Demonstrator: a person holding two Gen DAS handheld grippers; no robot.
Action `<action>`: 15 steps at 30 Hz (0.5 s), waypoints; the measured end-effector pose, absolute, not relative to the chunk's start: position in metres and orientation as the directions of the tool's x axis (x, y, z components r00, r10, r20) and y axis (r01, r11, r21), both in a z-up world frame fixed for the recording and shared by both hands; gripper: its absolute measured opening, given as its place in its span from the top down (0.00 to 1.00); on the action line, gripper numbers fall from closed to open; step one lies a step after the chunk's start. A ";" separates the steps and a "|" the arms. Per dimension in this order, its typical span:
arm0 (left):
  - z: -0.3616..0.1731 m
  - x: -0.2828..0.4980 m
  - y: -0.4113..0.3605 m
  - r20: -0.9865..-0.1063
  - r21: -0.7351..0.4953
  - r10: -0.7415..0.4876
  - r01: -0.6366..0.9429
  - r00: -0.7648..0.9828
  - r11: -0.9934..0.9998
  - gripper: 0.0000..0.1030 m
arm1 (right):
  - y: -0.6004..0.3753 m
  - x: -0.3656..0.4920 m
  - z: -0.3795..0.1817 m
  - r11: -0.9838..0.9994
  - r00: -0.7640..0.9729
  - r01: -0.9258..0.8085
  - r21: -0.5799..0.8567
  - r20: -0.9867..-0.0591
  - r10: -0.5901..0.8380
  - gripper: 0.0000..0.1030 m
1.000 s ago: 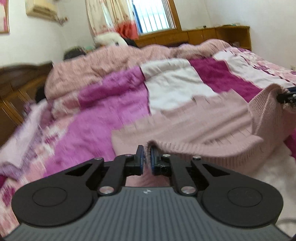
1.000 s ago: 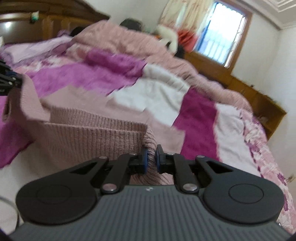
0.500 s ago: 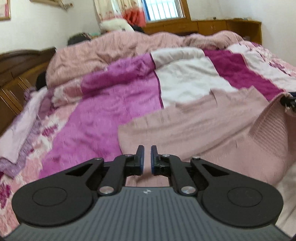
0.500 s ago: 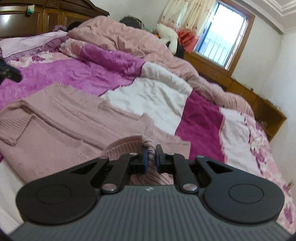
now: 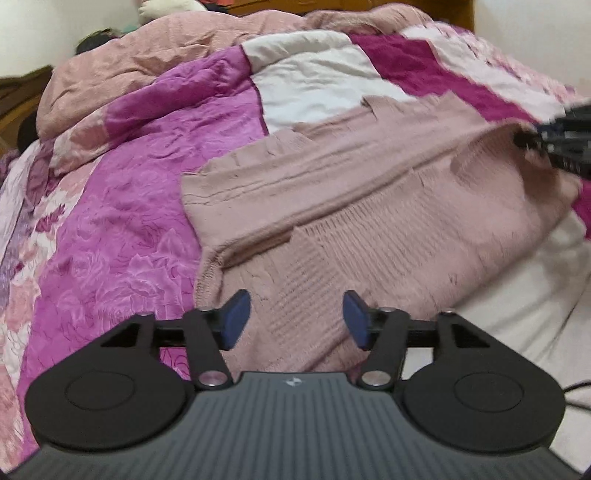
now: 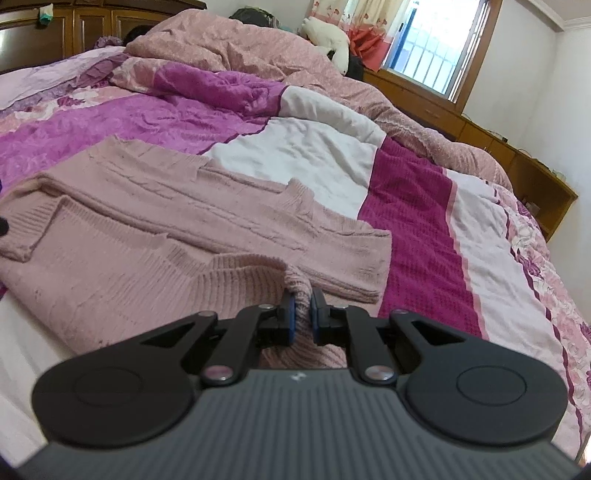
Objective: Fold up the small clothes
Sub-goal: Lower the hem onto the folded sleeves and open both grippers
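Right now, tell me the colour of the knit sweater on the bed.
Dusty pink, a ribbed knit sweater; clearest in the right wrist view.

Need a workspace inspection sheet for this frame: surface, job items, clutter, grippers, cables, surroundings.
Surface: bed with a patchwork quilt in magenta, white and pink.
Job's things: pink knit sweater, near hem folded over the body, lying on the quilt.
Clutter: rumpled pink duvet at the head; white plush toy near the window.
Grippers: left hand-held gripper open, jaws have just been opening, sweater below them but not pinched; right hand-held gripper shut on a fold of sweater.
Cables: thin dark cable at the right edge, left wrist view.
Surroundings: barred window, wooden headboard, low wooden shelf.
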State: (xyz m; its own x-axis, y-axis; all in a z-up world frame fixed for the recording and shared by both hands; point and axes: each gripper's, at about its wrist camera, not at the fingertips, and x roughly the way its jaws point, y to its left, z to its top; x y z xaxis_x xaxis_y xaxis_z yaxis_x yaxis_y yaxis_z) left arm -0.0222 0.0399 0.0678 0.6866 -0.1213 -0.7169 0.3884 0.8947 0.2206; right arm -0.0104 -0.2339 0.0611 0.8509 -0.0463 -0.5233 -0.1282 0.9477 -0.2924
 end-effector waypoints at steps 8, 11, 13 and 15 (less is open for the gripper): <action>0.043 0.006 0.037 -0.750 0.209 -0.111 0.393 0.653 0.896 0.26 | -0.234 -0.008 0.053 0.950 0.826 -0.158 -0.270 -0.564 -0.023 0.88; 0.042 0.020 0.041 -0.752 0.152 -0.149 0.389 0.641 0.909 0.25 | -0.233 -0.006 0.047 0.947 0.795 -0.201 -0.250 -0.607 0.008 0.88; 0.041 0.029 0.046 -0.767 0.084 -0.184 0.380 0.615 0.921 0.25 | -0.232 -0.005 0.043 0.946 0.768 -0.232 -0.226 -0.639 0.036 0.86; 0.039 0.037 0.052 -0.776 -0.001 -0.229 0.362 0.587 0.932 0.25 | -0.232 -0.004 0.040 0.945 0.743 -0.259 -0.199 -0.666 0.064 0.86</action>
State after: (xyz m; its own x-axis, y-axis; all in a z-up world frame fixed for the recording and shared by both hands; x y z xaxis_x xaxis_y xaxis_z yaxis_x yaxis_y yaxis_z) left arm 0.0371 0.0523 0.0389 0.5874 -0.2289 -0.7762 0.3616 0.9323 -0.0013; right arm -0.0039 -0.2322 0.0401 0.7431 0.0637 -0.6662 -0.2593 0.9451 -0.1989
